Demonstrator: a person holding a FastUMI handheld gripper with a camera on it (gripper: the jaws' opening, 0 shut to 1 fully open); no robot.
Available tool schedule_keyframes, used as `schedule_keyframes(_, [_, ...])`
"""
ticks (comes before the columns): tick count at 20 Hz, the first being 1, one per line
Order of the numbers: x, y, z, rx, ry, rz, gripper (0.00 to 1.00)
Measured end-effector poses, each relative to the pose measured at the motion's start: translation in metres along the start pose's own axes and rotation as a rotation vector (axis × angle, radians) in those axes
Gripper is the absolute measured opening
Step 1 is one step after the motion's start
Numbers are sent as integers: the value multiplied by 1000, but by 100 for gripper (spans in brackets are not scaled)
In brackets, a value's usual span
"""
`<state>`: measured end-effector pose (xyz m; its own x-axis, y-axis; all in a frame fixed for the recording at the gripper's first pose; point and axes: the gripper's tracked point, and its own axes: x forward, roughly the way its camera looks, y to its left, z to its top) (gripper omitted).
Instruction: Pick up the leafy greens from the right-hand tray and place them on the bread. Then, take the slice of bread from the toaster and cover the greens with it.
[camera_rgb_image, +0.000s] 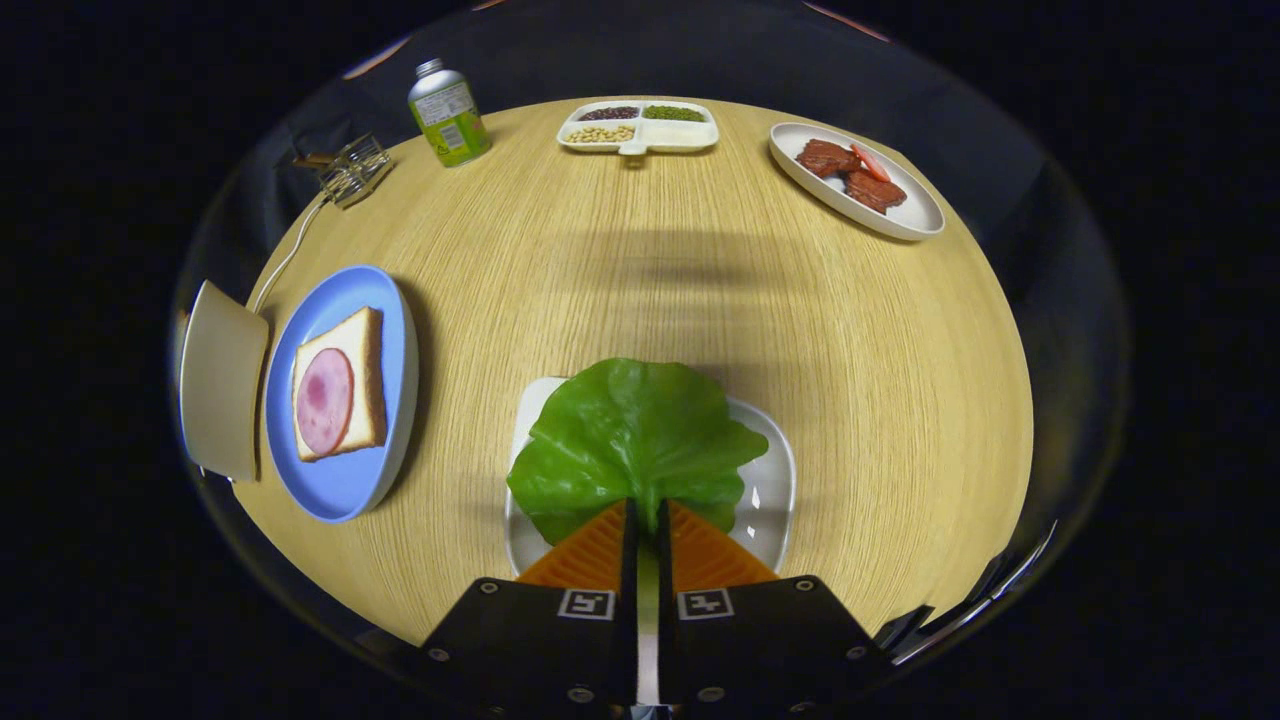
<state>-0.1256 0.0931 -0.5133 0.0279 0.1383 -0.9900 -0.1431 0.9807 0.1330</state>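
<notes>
A green lettuce leaf (632, 437) spreads just ahead of my orange fingers (590, 552), over a white tray (768, 490). My gripper (646, 515) is shut on the leaf's near edge, the two fingers pressed almost together on it. To the left, a blue plate (345, 470) holds a slice of bread (368, 352) topped with a round of pink ham (324, 400). Left of the plate stands a beige toaster (222, 380) with a white cord running back; I cannot make out its bread slice.
At the table's far side sit a green bottle (449, 124), a small wire rack (354, 170), a divided white dish of beans (640, 127) and an oval white plate with red meat slices (858, 178). Bare wooden table (640, 280) lies in the middle.
</notes>
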Motion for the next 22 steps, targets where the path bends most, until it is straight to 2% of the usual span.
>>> schedule_keyframes(2, [-2, 0, -2, 39, 4, 19, 3])
schedule_keyframes(7, [-24, 14, 8, 84, -45, 72, 1])
schedule_keyframes(15, [-75, 62, 39, 27, -121, 146, 1])
schedule_keyframes(22, [-94, 118, 57, -48, -133, 210, 1])
